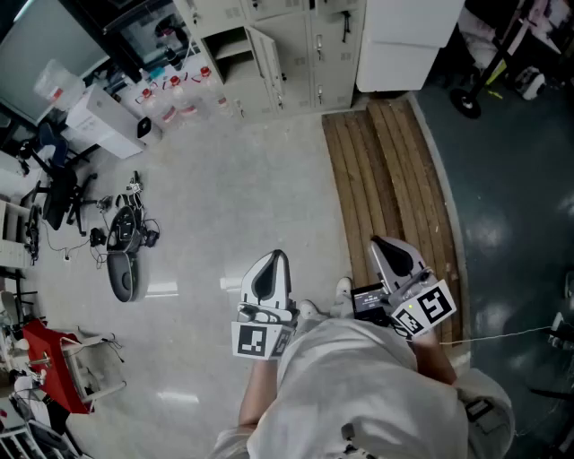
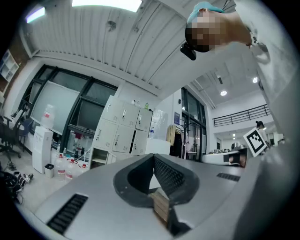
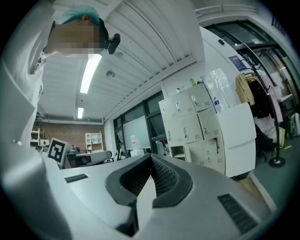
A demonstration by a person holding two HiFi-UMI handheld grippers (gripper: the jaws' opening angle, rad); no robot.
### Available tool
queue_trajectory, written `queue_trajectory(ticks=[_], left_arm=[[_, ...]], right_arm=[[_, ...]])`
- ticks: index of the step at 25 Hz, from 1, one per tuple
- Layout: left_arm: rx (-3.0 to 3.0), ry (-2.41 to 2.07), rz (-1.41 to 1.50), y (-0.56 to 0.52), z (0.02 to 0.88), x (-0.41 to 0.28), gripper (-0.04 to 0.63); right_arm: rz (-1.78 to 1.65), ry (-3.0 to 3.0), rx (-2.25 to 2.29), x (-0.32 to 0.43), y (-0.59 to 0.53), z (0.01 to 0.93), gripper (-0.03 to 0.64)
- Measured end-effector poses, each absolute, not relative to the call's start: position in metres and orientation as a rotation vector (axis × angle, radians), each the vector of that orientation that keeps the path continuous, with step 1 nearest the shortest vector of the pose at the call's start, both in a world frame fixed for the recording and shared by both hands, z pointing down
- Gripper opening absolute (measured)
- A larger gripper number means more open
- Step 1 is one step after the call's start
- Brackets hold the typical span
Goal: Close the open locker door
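Held level side by side, left gripper [image 1: 276, 257] and right gripper [image 1: 380, 241] have jaws together, empty; the open locker door [image 1: 265, 52] stands far ahead.

The person wears a pale grey top [image 1: 359, 376], white shoes [image 1: 343, 289] and a teal cap [image 3: 77, 13], with a small black camera [image 3: 112, 43] mounted at the head. The left gripper [image 1: 279, 256] and right gripper [image 1: 377, 242] have smooth silver-grey shells with slotted vents [image 2: 65, 213] and black dimpled pads [image 2: 171, 176]. Each carries a white cube [image 1: 260, 341] printed with black square markers. The right one also bears a small black box [image 1: 368, 300].
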State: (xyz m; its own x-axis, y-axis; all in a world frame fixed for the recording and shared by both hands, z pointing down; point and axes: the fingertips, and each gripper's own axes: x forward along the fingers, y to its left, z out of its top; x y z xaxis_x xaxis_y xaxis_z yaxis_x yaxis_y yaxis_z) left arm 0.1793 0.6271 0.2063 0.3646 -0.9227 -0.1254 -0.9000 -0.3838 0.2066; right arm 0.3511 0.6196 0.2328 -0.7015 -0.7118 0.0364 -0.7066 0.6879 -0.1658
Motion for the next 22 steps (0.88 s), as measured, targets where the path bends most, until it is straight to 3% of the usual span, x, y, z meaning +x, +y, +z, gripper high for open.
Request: queue_trajectory(ticks=[10, 22], left_arm=[[2.466, -1.737, -0.278, 0.701, 0.224, 0.122, 0.008], [2.441, -1.792, -0.241, 0.676, 0.214, 0.193, 0.008]], right_arm=[[-0.211, 2.847, -1.147, 0.298, 0.675, 0.216, 0.026], [-0.238, 2.855, -1.019, 0.354, 0.645, 0.214, 0.028]])
